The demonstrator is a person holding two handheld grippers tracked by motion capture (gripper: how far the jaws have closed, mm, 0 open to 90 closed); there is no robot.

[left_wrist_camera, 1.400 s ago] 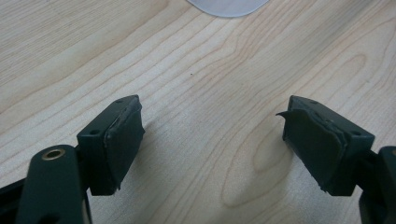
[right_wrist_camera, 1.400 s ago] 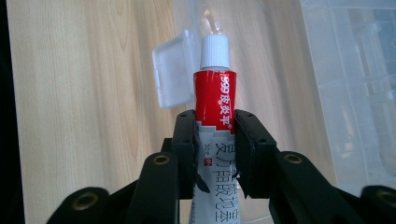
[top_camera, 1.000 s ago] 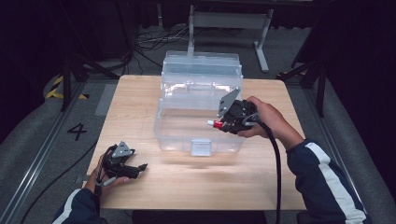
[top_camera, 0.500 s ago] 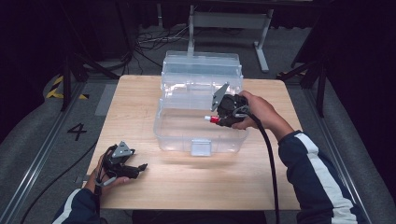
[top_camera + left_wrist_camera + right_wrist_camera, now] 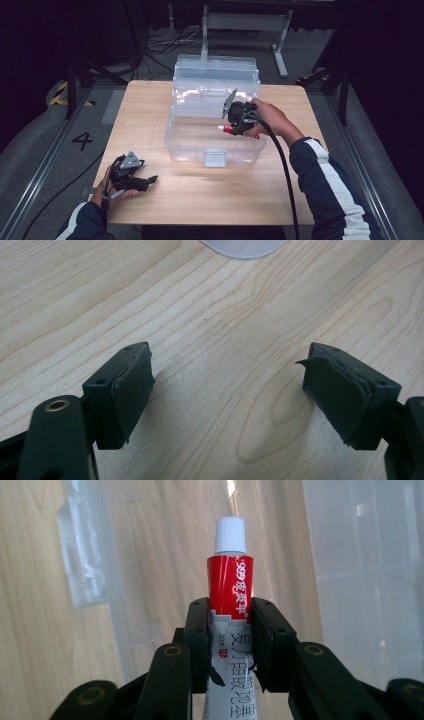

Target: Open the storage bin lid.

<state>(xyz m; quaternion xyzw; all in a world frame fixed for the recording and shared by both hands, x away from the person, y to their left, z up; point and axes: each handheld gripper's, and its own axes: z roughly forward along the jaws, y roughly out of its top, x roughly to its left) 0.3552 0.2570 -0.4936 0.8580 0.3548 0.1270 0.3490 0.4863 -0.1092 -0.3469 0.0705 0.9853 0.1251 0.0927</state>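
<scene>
Nearest, at about seven o'clock on the table, the left gripper lies low over bare wood, its jaws spread with nothing between them; the left gripper view shows both pads clear of the grain.

Farther in, at centre, sits the clear box, lid tipped back at twelve o'clock, latch facing six. The right gripper hangs over the box's open top toward three o'clock, jaws pinching a tube around its middle, white cap pointing away from the hand, toward nine o'clock in the high view. The tube is thus in the air above the box, touching nothing but the pads.

The step in hand looks like setting the tube into the box. To do it well: lower until the cap is below the rim, keep the tube level so it lies flat, then part the jaws only when it rests on the floor. How deep it already sits is hard to judge through clear plastic, so go slowly. Draw back toward three o'clock, clear of the wall.
</scene>
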